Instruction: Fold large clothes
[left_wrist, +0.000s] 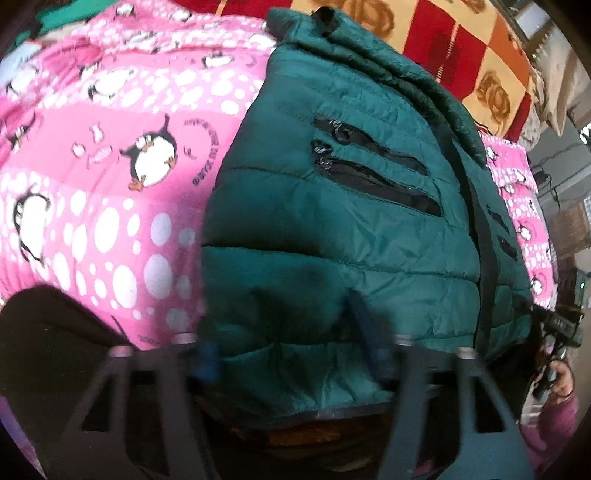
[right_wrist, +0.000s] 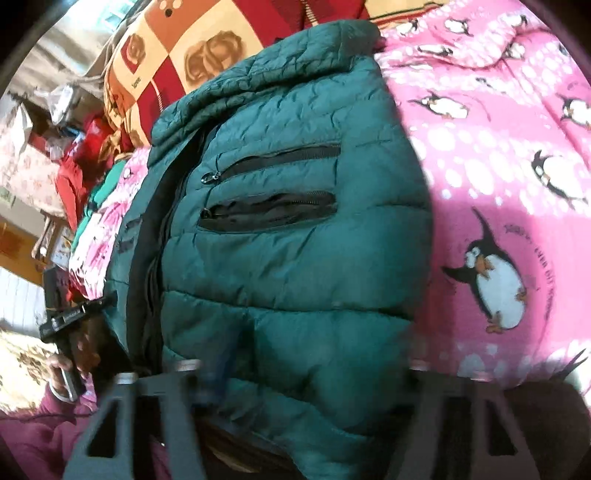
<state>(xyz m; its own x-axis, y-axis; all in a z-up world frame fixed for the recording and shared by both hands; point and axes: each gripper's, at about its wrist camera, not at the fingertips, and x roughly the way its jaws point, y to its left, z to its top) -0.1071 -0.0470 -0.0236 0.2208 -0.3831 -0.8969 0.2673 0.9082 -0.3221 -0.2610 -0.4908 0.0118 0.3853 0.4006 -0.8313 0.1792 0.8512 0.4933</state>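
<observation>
The green padded jacket (left_wrist: 332, 206) lies flat on a bed, on a pink penguin blanket (left_wrist: 103, 177), front side up with its dark centre zip (left_wrist: 480, 229) closed and the sleeves not in sight, likely already tucked under. Its long axis runs straight away from both grippers: hem nearest, collar (left_wrist: 306, 22) at the far end against a red and yellow checked blanket (left_wrist: 461, 48). Two black zipped chest pockets (right_wrist: 269, 184) sit on each half.

The left gripper (left_wrist: 291, 350) hangs over the hem on its own half of the jacket, jaws spread wide with nothing between them; one blue fingertip touches or nearly touches the cloth, and blur keeps me from telling which. The right gripper (right_wrist: 306, 373) mirrors it on the other half, jaws likewise wide apart and holding nothing. Both sit about equally near the hem, one either side of the zip, so a hem-to-collar fold looks like the natural next move, each pair of jaws pinching its own hem corner and carrying it forward along the zip line.

No brand shows on the jacket. The pink blanket carries curved purple lettering beside a penguin (right_wrist: 495, 291), too distorted to read.
</observation>
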